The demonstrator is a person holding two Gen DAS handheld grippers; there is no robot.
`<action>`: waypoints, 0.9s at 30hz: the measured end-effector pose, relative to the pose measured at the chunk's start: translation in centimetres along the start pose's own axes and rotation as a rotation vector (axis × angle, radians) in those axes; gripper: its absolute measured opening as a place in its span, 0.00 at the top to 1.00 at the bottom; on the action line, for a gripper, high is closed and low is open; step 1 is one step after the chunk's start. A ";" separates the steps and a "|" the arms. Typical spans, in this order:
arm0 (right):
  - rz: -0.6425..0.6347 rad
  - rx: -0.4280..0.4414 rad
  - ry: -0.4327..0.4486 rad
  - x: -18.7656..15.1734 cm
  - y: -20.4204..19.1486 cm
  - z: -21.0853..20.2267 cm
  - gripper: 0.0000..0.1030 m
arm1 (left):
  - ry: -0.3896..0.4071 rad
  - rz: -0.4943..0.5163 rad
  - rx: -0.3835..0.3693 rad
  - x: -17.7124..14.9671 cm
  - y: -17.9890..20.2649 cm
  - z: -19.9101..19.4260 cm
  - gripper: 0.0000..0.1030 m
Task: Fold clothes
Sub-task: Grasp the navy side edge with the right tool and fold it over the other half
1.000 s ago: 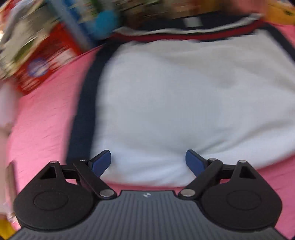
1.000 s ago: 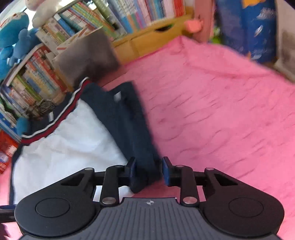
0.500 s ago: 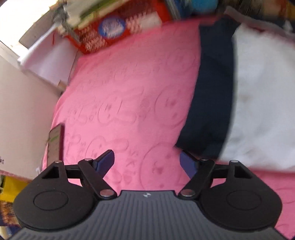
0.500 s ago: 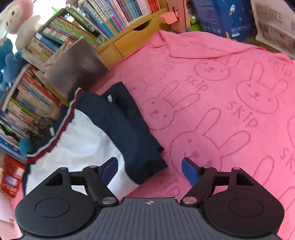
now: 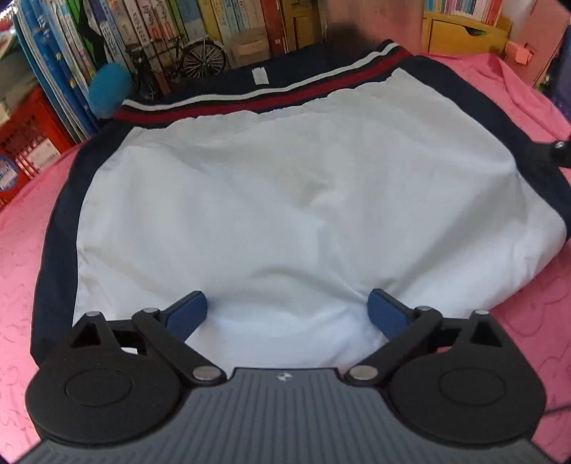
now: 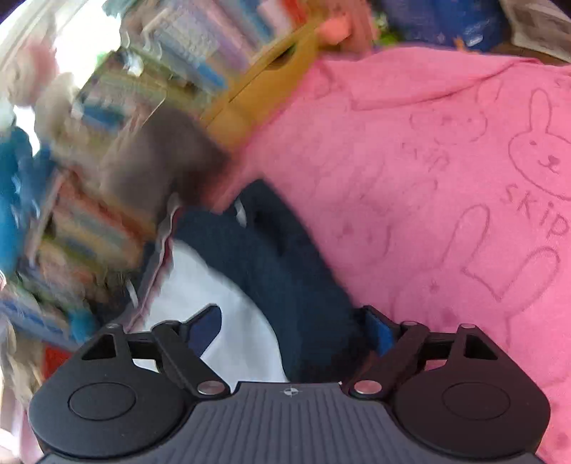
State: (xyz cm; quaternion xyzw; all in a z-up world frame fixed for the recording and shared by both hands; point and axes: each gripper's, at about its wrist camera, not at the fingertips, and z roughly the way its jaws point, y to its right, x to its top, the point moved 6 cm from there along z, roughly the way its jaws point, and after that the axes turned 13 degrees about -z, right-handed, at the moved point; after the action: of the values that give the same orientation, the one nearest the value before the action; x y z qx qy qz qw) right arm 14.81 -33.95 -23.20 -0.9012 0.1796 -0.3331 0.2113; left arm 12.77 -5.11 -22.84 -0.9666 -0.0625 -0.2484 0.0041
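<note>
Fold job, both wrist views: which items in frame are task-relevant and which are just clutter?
Part of the job:
- white garment with navy side panels and a red-and-white striped band
- left gripper, open over its near white edge
- right gripper, jaws just closing a little, not yet pressing the navy panel between them

Just lying about:
- pink rabbit-print blanket underneath
- shelved books
- small model bicycle
- blue plush toy

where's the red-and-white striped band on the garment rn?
Left wrist view: the red-and-white striped band runs along the far edge of the white and navy garment, next to the bookshelf and model bicycle, on the pink blanket.
</note>
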 end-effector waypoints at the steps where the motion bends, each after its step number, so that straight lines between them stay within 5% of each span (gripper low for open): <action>1: 0.012 -0.007 0.002 0.2 0.0 0.1 0.67 | -0.007 -0.025 -0.009 0.1 -0.7 -0.5 0.05; 2: -0.008 -0.021 -0.007 0.5 -0.5 0.1 0.80 | -0.014 -0.051 -0.018 0.2 -1.4 -1.1 0.05; 6: -0.237 -0.039 0.036 1.5 -5.7 -2.1 0.85 | 0.029 -0.157 0.027 0.0 -7.4 -4.1 0.07; 10: -0.577 0.100 0.102 0.8 -16.5 -4.2 0.86 | 0.082 -0.245 0.130 -1.5 -15.1 -7.5 0.07; 17: -0.972 0.382 0.026 -11.1 -33.2 -1.0 0.87 | 0.127 -0.405 0.268 -4.1 -26.1 -10.8 0.07; 22: -1.208 0.290 -0.072 -21.2 -37.1 4.4 0.87 | 0.110 -0.455 0.245 -5.8 -28.9 -10.8 0.07; 27: -1.212 0.266 -0.021 -22.7 -38.5 4.5 0.87 | 0.119 -0.431 0.201 -5.8 -30.0 -10.4 0.07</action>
State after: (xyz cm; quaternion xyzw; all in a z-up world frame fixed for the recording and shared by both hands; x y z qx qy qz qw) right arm 8.67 10.37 -18.95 -0.8120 -0.4092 -0.4047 0.0968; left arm -0.94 23.55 -17.25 -0.9095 -0.2911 -0.2924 0.0509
